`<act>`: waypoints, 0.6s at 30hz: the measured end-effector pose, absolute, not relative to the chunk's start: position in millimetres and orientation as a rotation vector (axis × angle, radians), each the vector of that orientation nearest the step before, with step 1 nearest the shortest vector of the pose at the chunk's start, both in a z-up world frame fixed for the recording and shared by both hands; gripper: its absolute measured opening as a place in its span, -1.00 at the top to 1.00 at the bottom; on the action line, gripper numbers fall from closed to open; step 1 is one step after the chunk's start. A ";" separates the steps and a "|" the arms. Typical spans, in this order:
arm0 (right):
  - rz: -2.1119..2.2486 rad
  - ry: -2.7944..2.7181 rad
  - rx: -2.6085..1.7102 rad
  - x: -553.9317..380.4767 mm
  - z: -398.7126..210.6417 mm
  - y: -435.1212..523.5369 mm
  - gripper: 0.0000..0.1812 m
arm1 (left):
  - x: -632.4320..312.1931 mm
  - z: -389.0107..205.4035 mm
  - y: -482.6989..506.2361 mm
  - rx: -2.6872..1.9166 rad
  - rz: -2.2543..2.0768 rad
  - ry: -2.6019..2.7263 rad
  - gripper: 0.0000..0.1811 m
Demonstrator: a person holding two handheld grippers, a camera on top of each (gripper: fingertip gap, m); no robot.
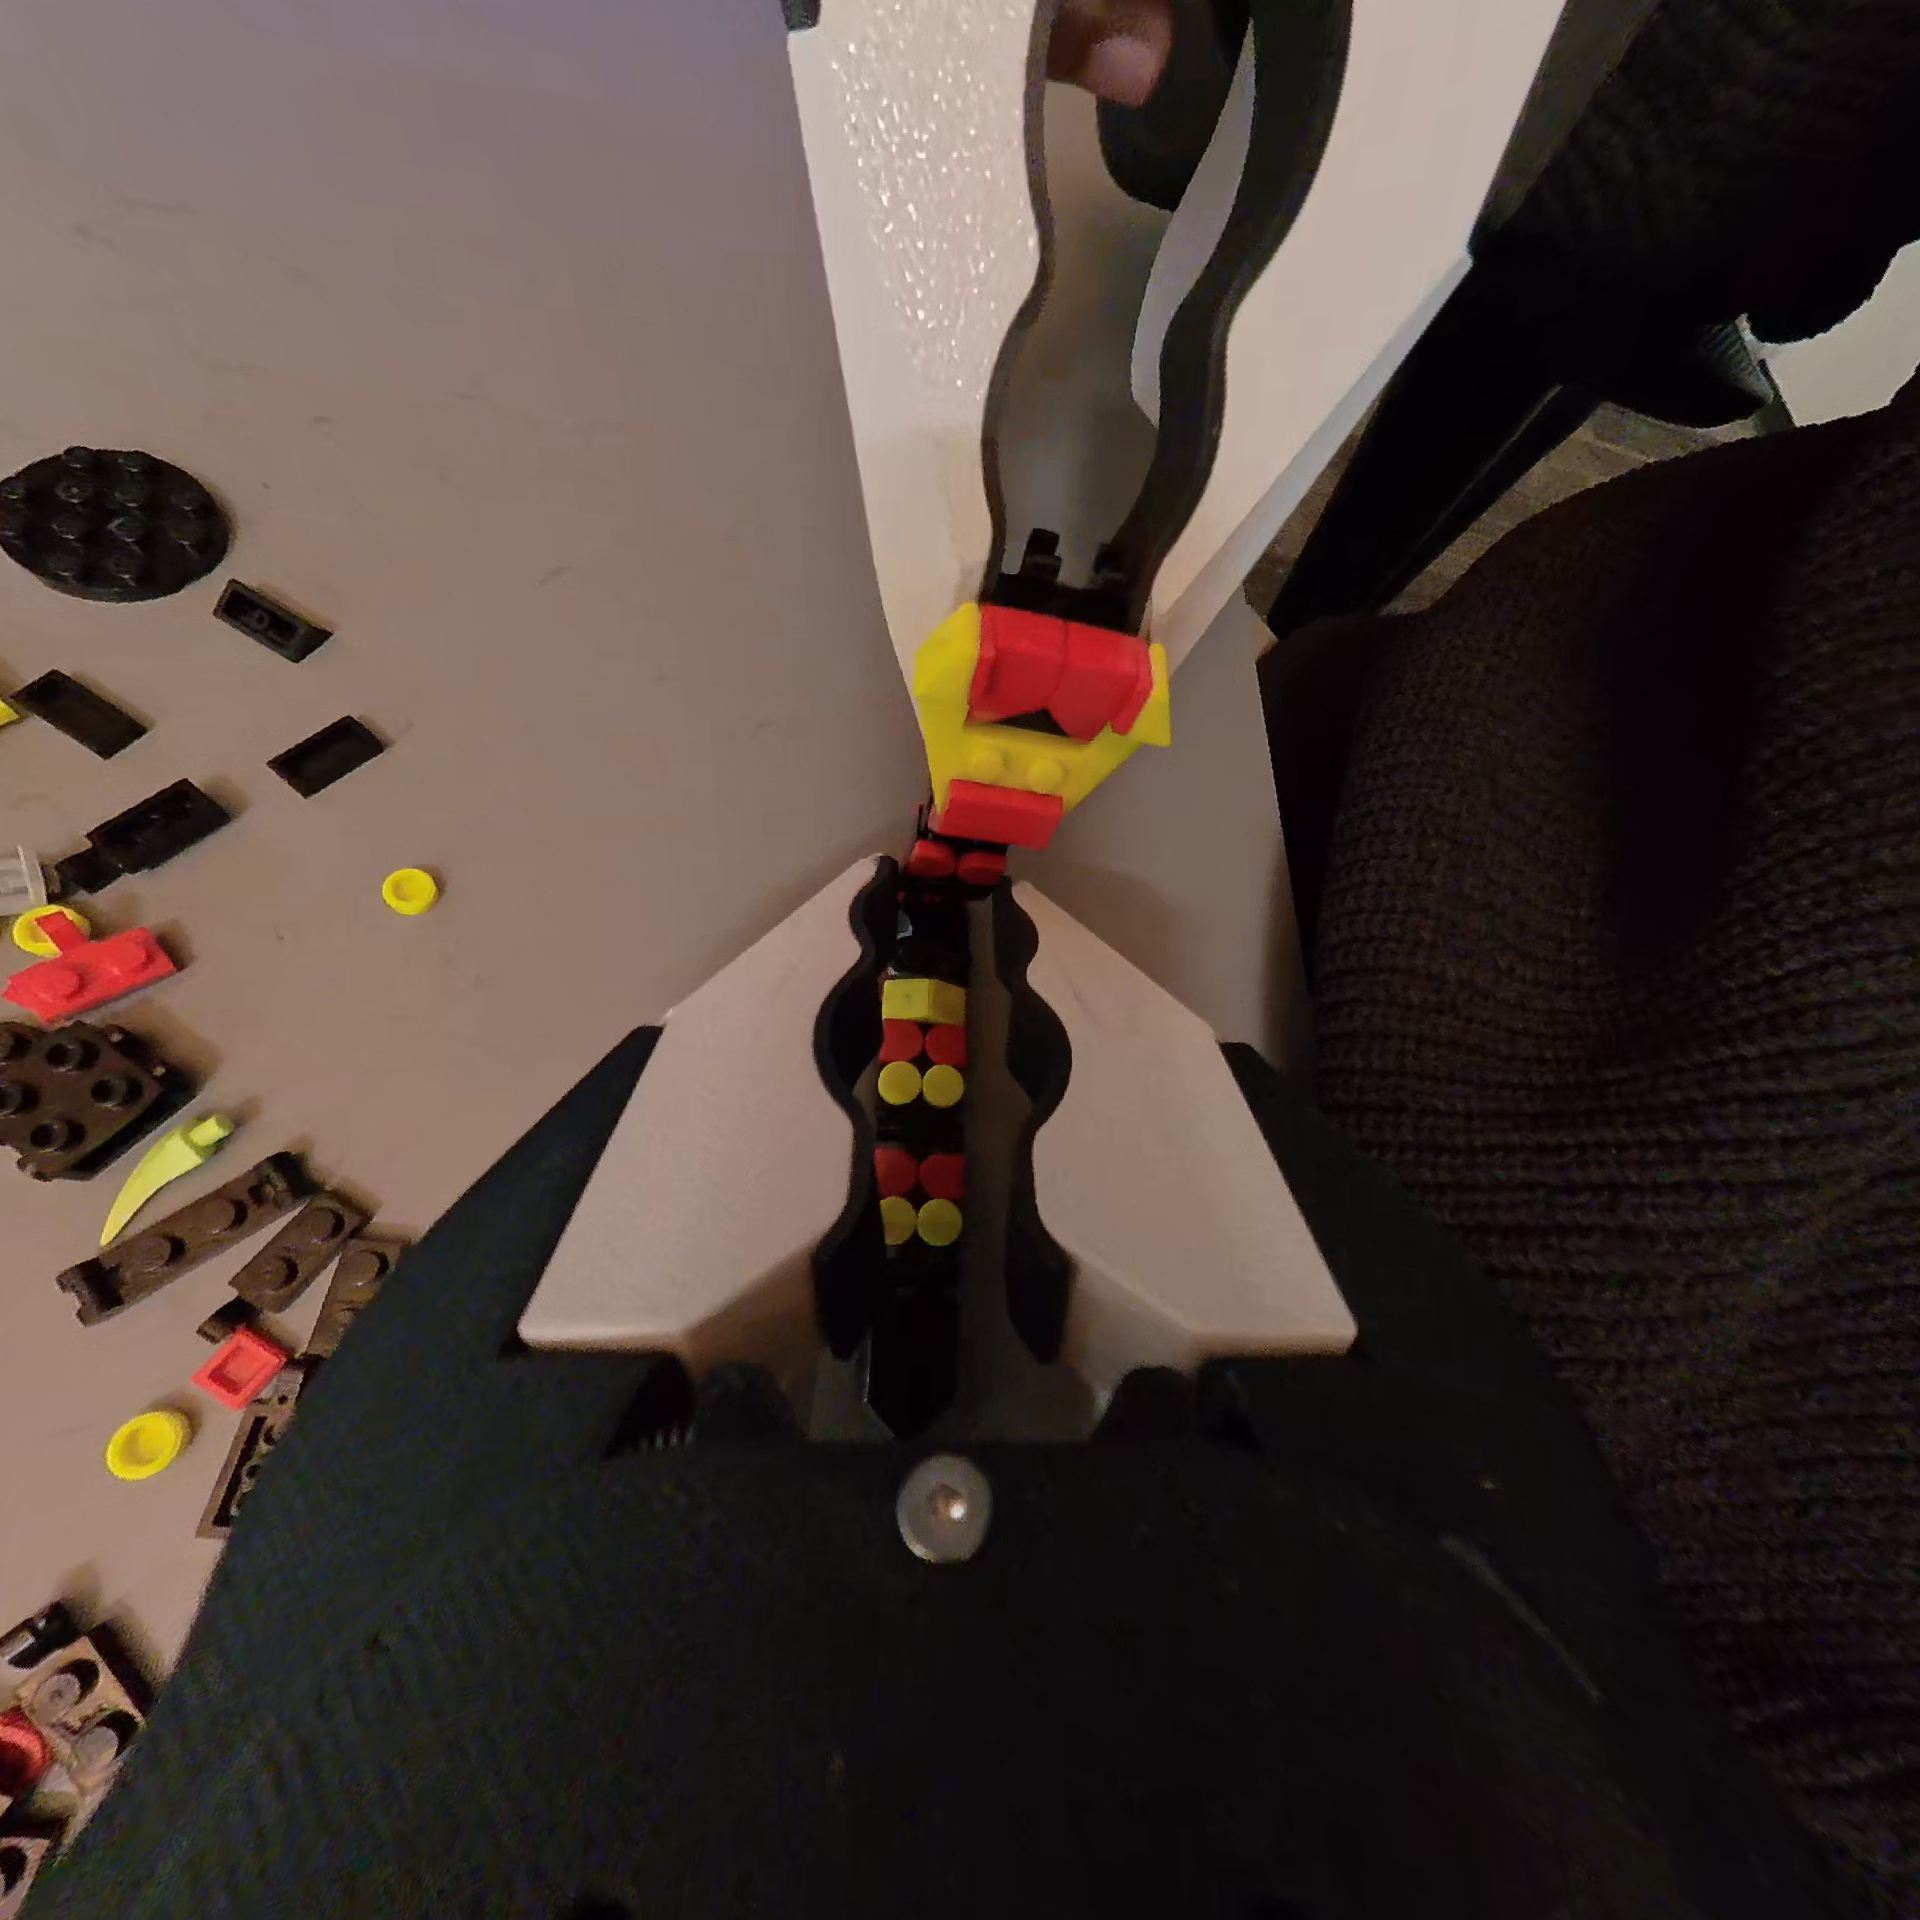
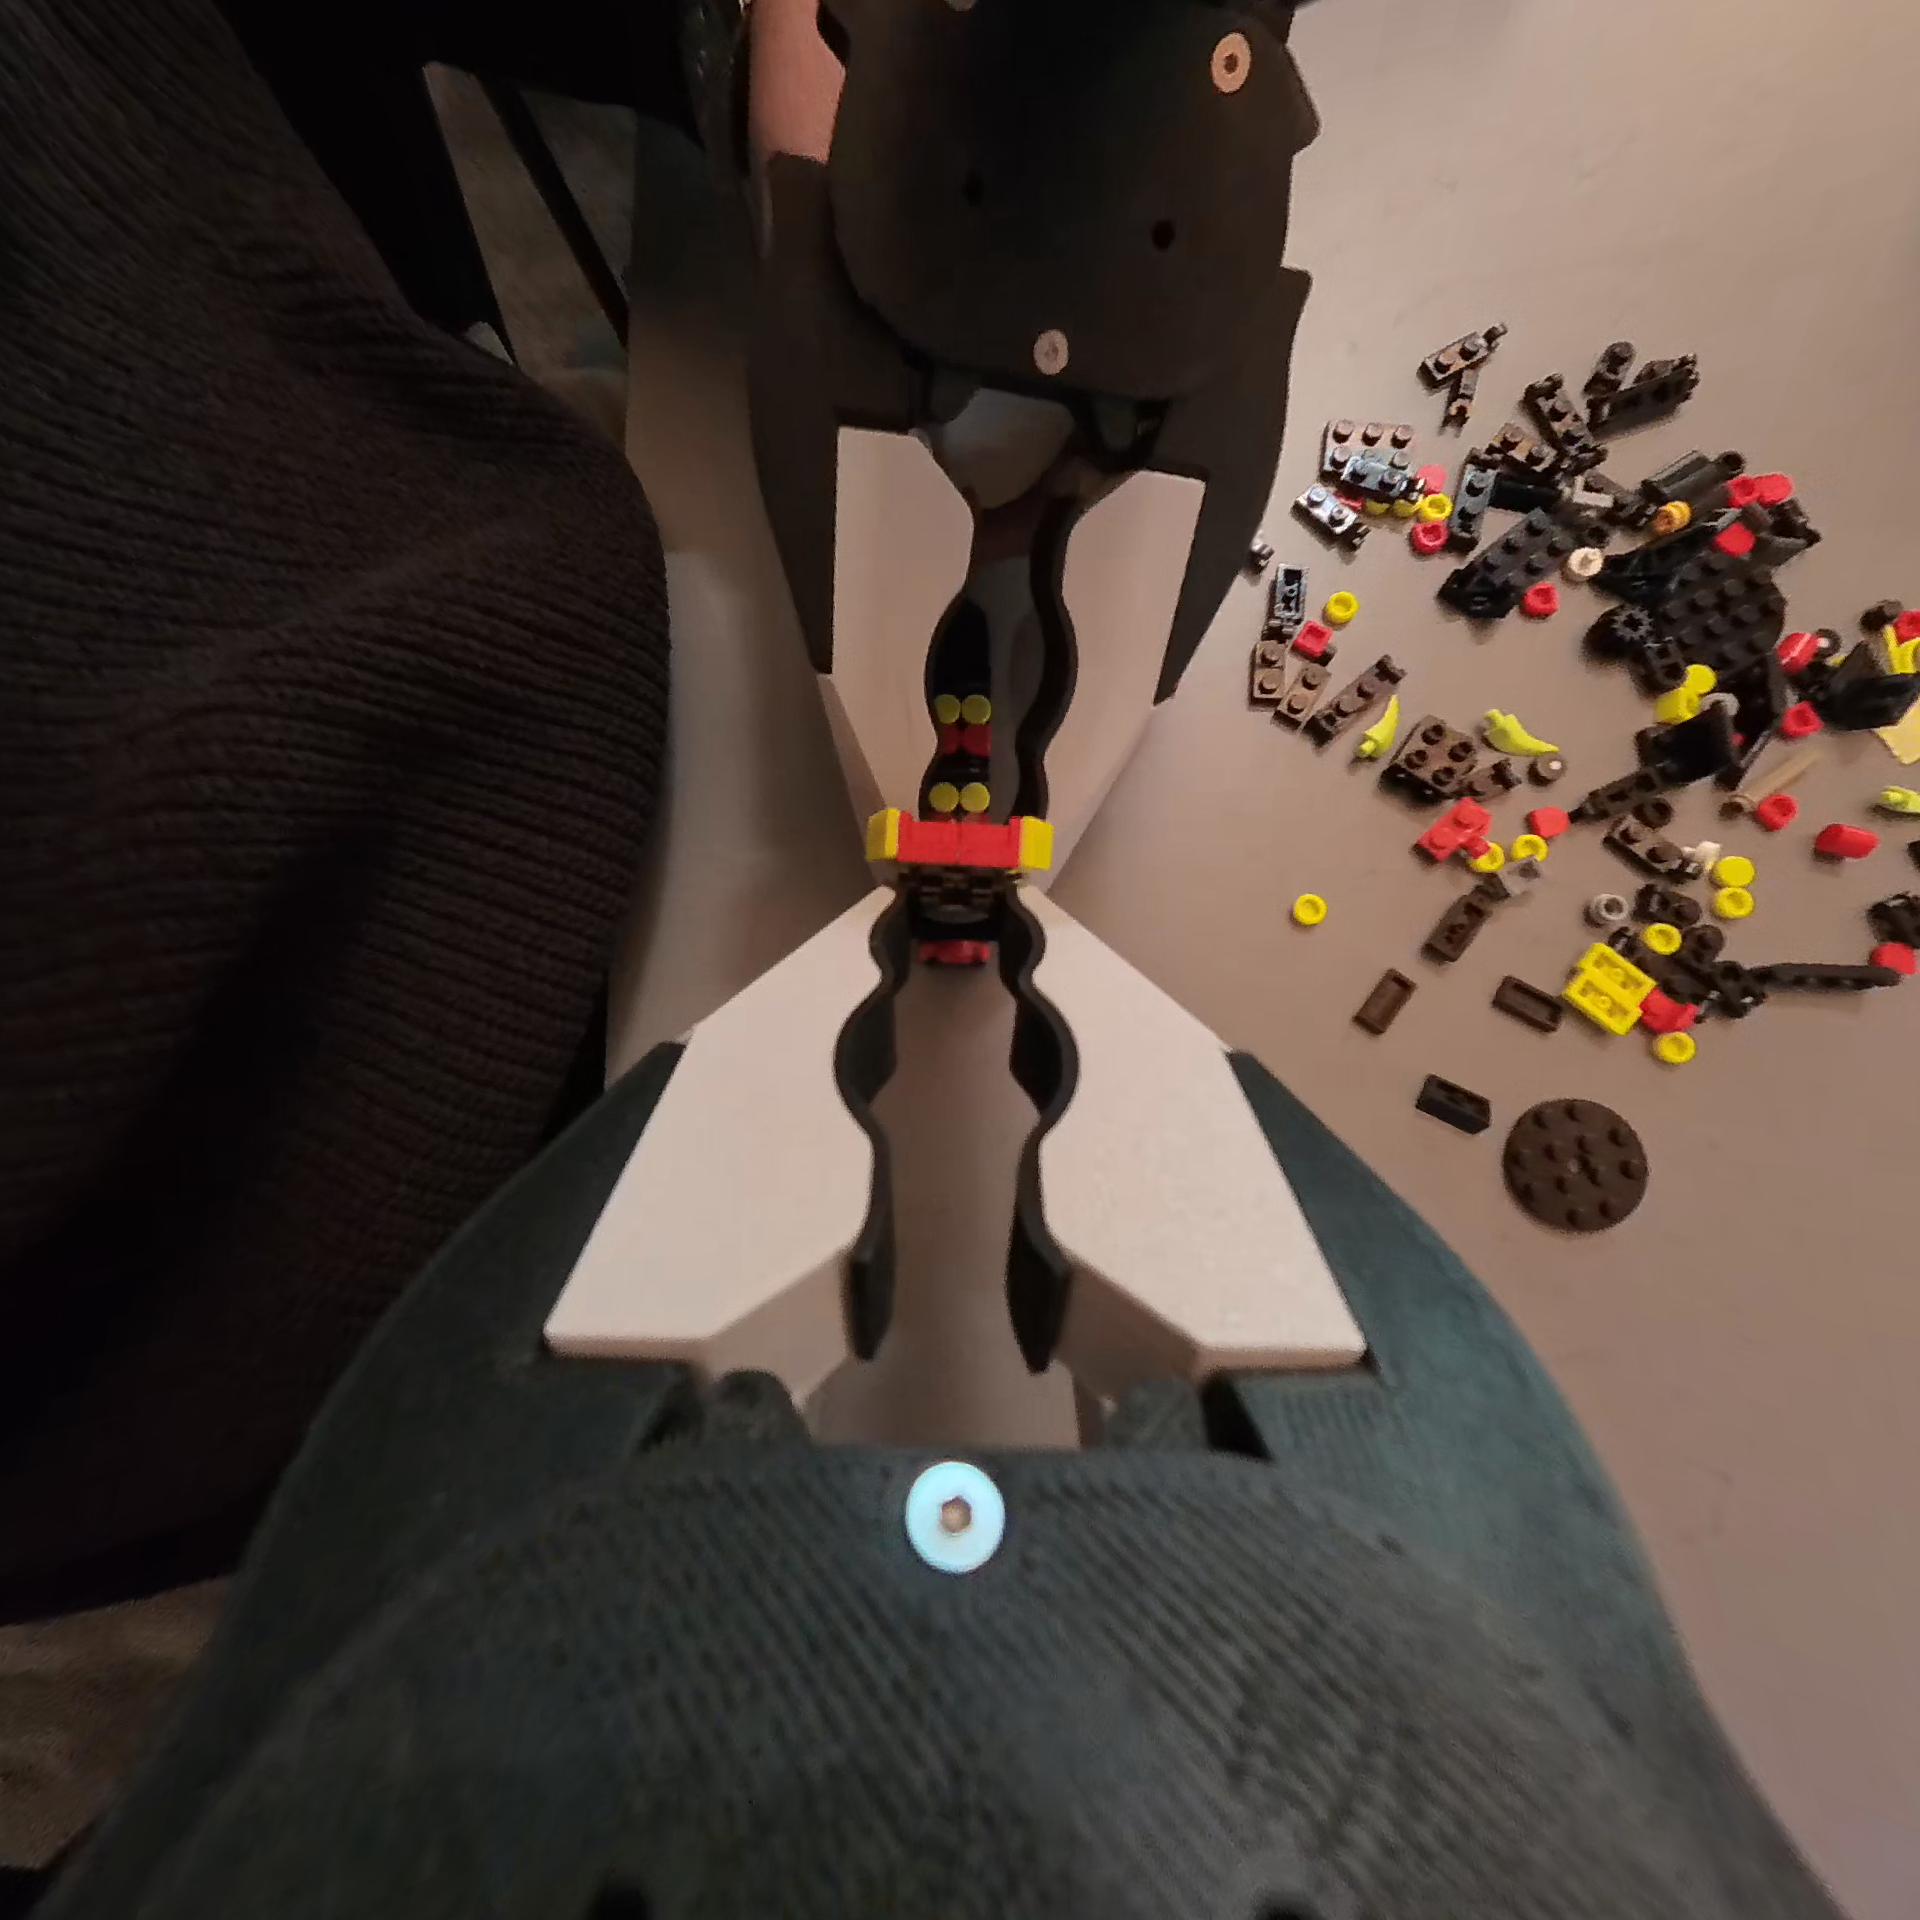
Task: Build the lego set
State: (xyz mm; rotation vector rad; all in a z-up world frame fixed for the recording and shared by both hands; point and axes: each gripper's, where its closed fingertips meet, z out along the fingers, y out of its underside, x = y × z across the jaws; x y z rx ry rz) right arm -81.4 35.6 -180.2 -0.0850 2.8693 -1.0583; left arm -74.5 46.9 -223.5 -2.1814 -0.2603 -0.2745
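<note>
A long black lego strip (image 1: 920,1081) with red and yellow round studs lies between the fingers of my left gripper (image 1: 940,883), which is shut on it. Its far end joins a yellow and red block section (image 1: 1039,717). My right gripper (image 1: 1070,592) comes in from the top and is shut on the black base of that section. In the right wrist view, my right gripper (image 2: 954,899) grips the black part just behind the yellow and red section (image 2: 956,840). The left gripper (image 2: 961,805) faces it, holding the studded strip (image 2: 961,753). The assembly is held in the air beside the table.
Loose lego pieces lie on the tan table (image 1: 520,312): a round black plate (image 1: 109,525), black tiles, a yellow round stud (image 1: 410,891), a red plate (image 1: 94,971). The right wrist view shows the pile (image 2: 1662,675) and the round plate (image 2: 1574,1164). Dark knitted fabric (image 2: 260,727) fills the side. Across from one pair of fingers to the other is roughly 5 cm.
</note>
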 end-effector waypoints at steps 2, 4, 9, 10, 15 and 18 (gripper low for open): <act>-1.046 2.883 -0.093 -80.9 -180.2 35.5 0.84 | -74.3 -223.8 46.9 -2.183 -0.276 -0.260 0.81; -1.041 2.890 -0.095 -80.8 -180.4 35.5 0.84 | -74.3 -223.9 46.9 -2.184 -0.276 -0.262 0.81; -1.038 2.899 -0.100 -80.2 -180.6 35.2 0.84 | -74.0 -224.6 46.8 -2.187 -0.277 -0.266 0.81; -1.037 2.900 -0.100 -80.1 -180.5 35.2 0.84 | -74.0 -224.6 46.8 -2.188 -0.277 -0.266 0.81; -1.037 2.905 -0.102 -79.8 -180.6 35.0 0.84 | -73.9 -225.1 46.8 -2.191 -0.278 -0.267 0.81; -1.032 2.908 -0.105 -79.3 -180.8 34.9 0.84 | -73.6 -225.4 46.8 -2.194 -0.277 -0.266 0.81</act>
